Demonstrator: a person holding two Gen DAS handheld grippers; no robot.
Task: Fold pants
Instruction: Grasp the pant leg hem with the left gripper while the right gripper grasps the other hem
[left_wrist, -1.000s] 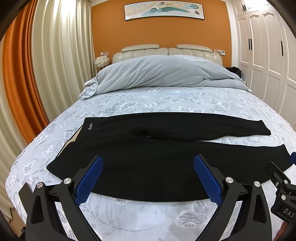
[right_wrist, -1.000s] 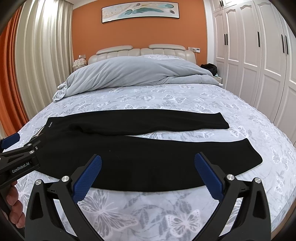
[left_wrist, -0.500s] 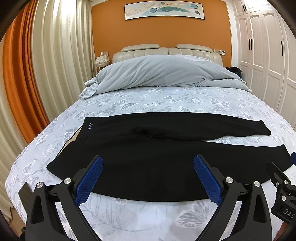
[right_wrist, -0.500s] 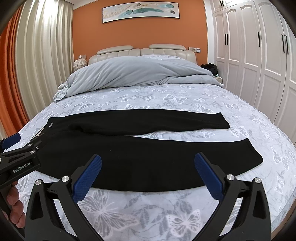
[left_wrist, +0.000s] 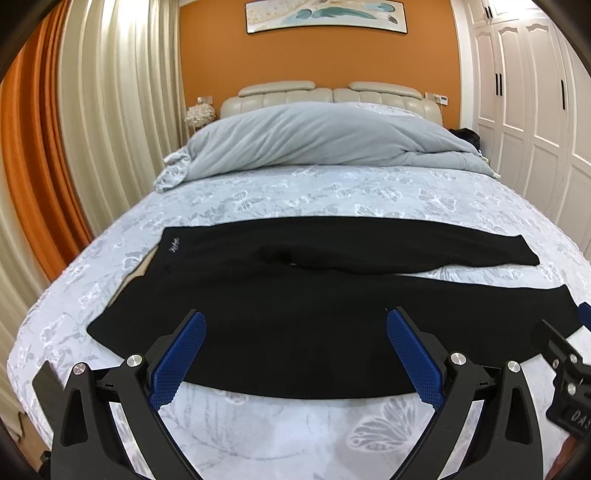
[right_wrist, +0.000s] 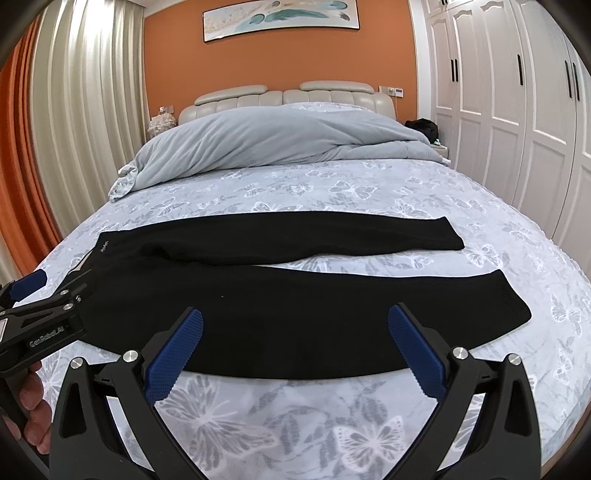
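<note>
One pair of black knit pants (left_wrist: 295, 306) lies flat across the bed (left_wrist: 332, 192) near its foot edge, waistband toward the left edge, its two long legs splayed apart toward the right. The sheet is pale with a butterfly print. Left tool (left_wrist: 295, 350) and right tool (right_wrist: 295, 350) each spread two ribbed blue pads (right_wrist: 173, 354) wide, gripping nothing.

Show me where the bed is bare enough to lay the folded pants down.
Bare bedsheet runs between the grey duvet and the black pants. A narrower strip lies before the near leg, by both open grippers. The middle is taken by the pants.
</note>
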